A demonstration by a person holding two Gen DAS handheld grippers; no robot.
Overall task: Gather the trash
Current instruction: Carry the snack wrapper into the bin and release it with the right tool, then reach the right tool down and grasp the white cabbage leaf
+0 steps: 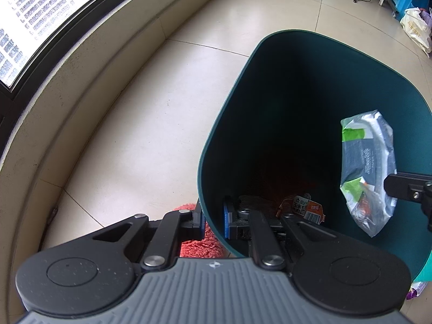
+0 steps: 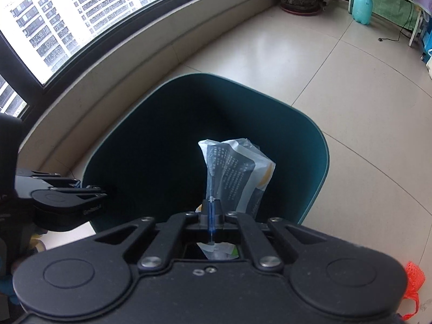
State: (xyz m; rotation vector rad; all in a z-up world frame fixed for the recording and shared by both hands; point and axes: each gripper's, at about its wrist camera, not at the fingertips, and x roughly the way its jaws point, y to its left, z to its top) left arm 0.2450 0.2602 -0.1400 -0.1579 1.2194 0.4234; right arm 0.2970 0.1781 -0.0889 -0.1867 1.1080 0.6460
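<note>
So the left gripper (image 1: 213,220) was clamped on the near rim of the green bin (image 1: 229,124), one finger outside the wall and one inside. It looked like it held the bin that way to keep the mouth open and steady, so trash could go in without the bin sliding on the floor (image 1: 151,124).

The right gripper (image 2: 211,213) was squeezed tight on the bottom edge of a crinkly plastic wrapper (image 2: 235,170). The wrapper stuck up from the fingers and hung right over the dark opening of the bin, at about 12 o'clock from the gripper. In the left view the same wrapper showed at 3 o'clock, already inside the rim line. It seemed to be held there so it would drop straight down and not miss.

Deep in the bin, at about 6 o'clock in the left view, lay a small orange snack packet (image 1: 305,209). So some trash was already in.

A fuzzy red rug (image 1: 199,243) peeked out under the bin's near edge. An orange net (image 2: 411,289) lay on the floor at 4 o'clock in the right view, and it might be more trash to pick up. Letting go of the wrapper looked like the next job.
</note>
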